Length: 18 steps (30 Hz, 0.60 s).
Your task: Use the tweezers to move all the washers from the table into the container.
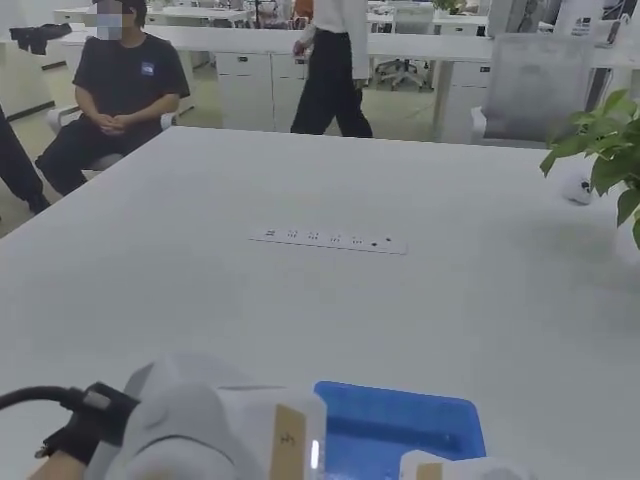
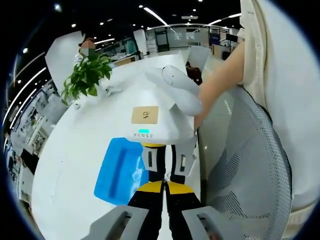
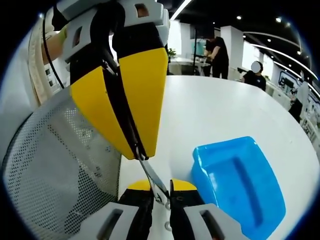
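The right claw [image 3: 161, 189] stands nearly closed about the tips of the tweezers [image 3: 150, 175]; whether it pinches them cannot be told. The left claw [image 3: 137, 150], facing it, is closed on the upper end of the tweezers, probably to steady the tool for regripping. The blue container [image 3: 235, 185] lies just beside, on the table [image 3: 215, 105], within easy reach for deposits.

Nothing is reading clearly: the tan sticker [image 2: 145, 115] and tiny lettering [image 2: 144, 135] on the right claw's [image 2: 166, 175] white housing [image 2: 112, 117] are showing too blurred to make out.
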Each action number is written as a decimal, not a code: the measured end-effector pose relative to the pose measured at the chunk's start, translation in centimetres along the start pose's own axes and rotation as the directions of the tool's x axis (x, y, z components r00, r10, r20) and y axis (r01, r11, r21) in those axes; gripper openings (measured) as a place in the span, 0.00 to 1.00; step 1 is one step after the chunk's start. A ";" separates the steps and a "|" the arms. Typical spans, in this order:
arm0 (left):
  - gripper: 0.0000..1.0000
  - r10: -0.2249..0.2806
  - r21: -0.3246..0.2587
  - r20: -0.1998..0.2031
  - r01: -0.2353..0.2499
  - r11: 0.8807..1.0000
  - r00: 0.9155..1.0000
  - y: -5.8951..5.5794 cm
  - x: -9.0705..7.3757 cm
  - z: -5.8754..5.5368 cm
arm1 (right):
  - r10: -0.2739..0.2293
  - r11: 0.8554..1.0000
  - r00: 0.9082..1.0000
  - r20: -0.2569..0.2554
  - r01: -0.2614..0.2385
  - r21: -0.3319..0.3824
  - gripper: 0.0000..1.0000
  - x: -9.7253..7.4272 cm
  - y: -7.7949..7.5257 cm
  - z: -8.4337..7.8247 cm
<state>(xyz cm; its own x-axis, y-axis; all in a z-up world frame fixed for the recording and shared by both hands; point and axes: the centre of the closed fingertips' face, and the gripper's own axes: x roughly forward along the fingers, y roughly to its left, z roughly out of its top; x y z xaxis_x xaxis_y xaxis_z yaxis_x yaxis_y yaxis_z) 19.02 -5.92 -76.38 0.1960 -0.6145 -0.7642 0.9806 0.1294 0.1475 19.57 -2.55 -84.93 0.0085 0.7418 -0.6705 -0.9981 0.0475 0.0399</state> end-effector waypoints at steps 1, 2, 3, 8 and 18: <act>0.00 0.001 0.002 0.003 -0.001 1.000 1.000 0.1 0.0 0.1 | -0.006 1.000 1.000 0.005 0.006 -0.004 0.08 0.0 -0.1 0.1; 0.00 0.001 0.002 0.003 -0.001 1.000 1.000 0.1 0.0 0.1 | -0.007 1.000 1.000 0.005 0.007 -0.002 0.08 0.0 -0.1 0.1; 0.00 0.000 0.002 0.001 0.000 1.000 1.000 0.2 0.0 0.0 | -0.005 1.000 1.000 0.004 0.005 0.001 0.08 0.0 -0.1 0.1; 0.00 -0.004 0.003 0.002 0.003 1.000 1.000 0.3 0.2 -0.1 | -0.006 1.000 1.000 0.007 0.006 0.016 0.08 0.1 -0.2 -0.1; 0.00 0.010 0.017 -0.009 -0.010 1.000 1.000 0.8 0.2 -0.3 | -0.022 1.000 1.000 -0.002 0.022 0.023 0.07 0.1 -0.5 -0.6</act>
<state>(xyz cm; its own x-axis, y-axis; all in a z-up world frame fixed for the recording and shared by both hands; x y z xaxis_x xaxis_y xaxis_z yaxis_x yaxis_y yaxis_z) 19.80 -5.75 -76.60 0.2060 -0.6059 -0.7684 0.9785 0.1225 0.1658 20.00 -2.91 -85.43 0.0302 0.7392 -0.6728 -0.9960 0.0788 0.0419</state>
